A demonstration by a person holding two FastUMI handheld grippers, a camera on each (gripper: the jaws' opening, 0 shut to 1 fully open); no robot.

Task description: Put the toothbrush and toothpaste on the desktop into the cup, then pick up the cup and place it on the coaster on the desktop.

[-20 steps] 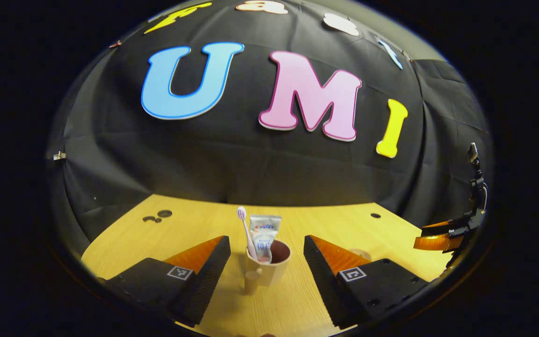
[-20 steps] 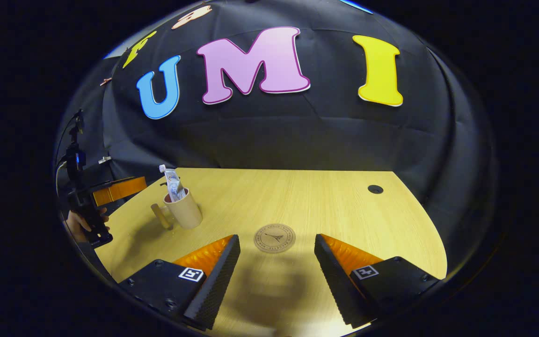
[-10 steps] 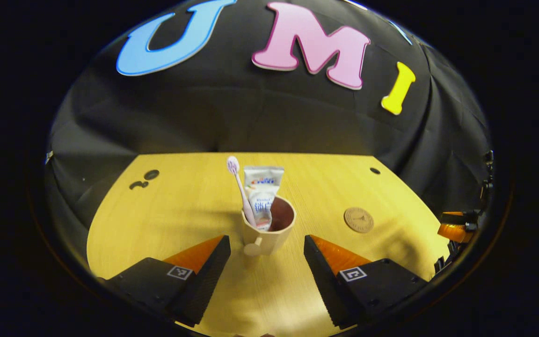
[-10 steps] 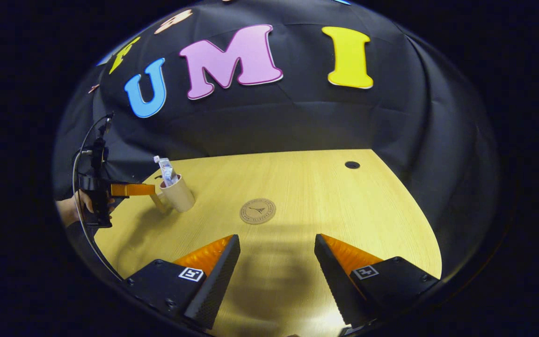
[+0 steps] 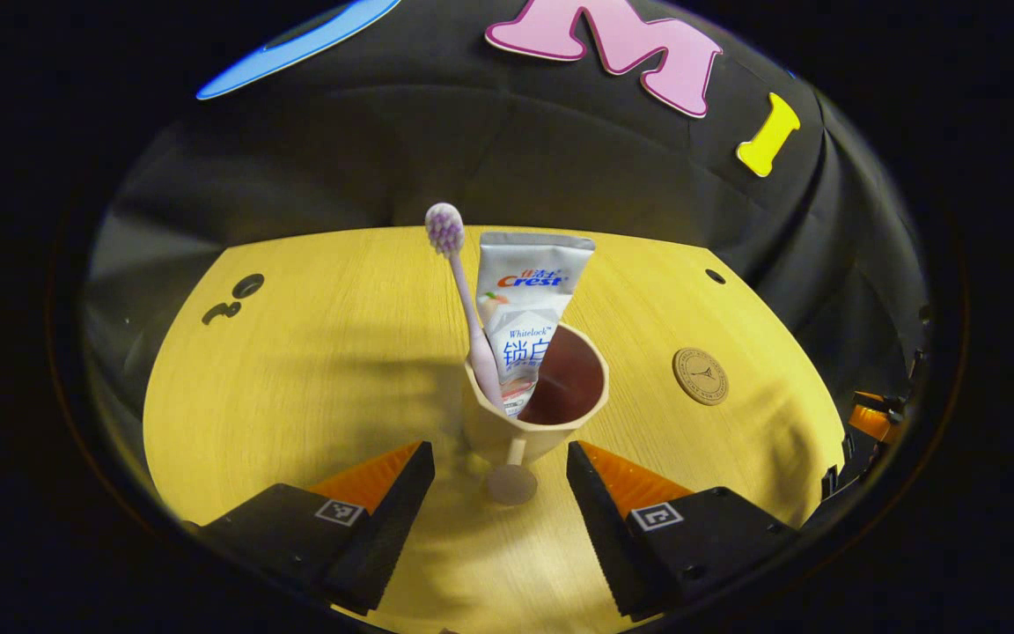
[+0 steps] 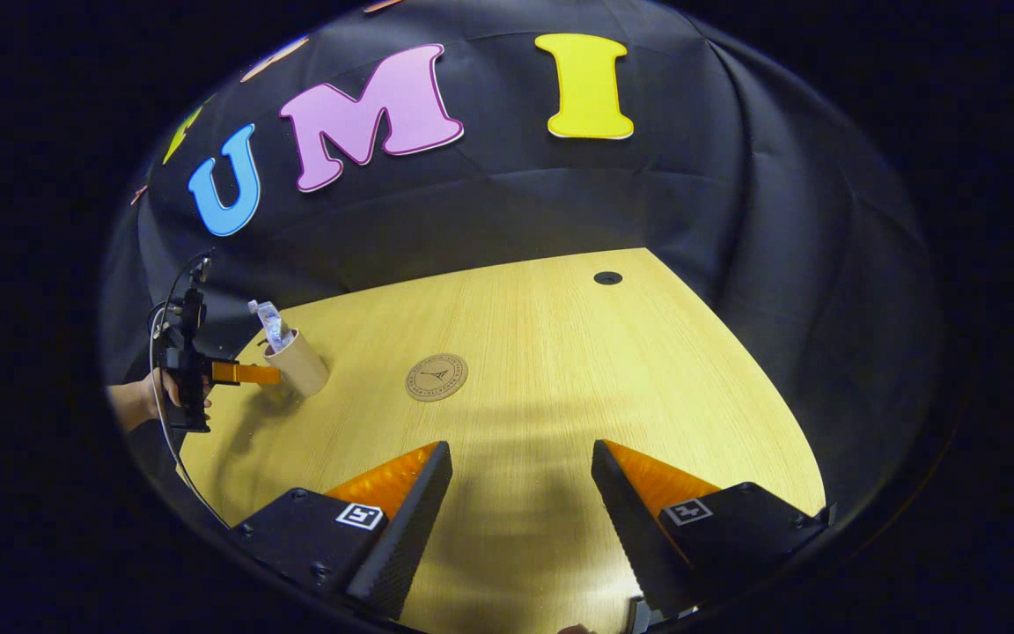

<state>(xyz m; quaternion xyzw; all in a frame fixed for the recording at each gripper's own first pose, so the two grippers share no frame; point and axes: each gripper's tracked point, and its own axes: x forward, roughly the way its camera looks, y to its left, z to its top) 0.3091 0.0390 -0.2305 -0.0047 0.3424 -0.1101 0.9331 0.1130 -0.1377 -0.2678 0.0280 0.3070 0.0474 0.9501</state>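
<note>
Tabletop: a pale wood tabletop (image 5: 313, 352) in front of a black cloth wall, with a cable hole at its far right corner.
Cup: the cup (image 5: 535, 409) stands upright near the middle, its handle (image 5: 512, 475) pointing toward the left gripper (image 5: 500, 502).
Contents: the toothbrush (image 5: 465, 295) and toothpaste (image 5: 529, 313) are both inside, leaning on the left side of the rim and sticking up well above it.
Coaster: the coaster (image 5: 701, 376) lies flat to the right of the cup, apart from it and bare.
Left jaws: open, one on each side of the handle, touching nothing that I can see.
Right gripper: the right gripper (image 6: 516, 506) hangs open over bare tabletop nearer than the coaster, holding nothing.
Risk, grip: closing on the thin handle alone could let the cup swing or slip.
Risk, tipping: the tall, off-centre contents make it top-heavy; a tilt in the lift could spill them.
Risk, placing: setting it half off the coaster would leave it rocking.
</note>
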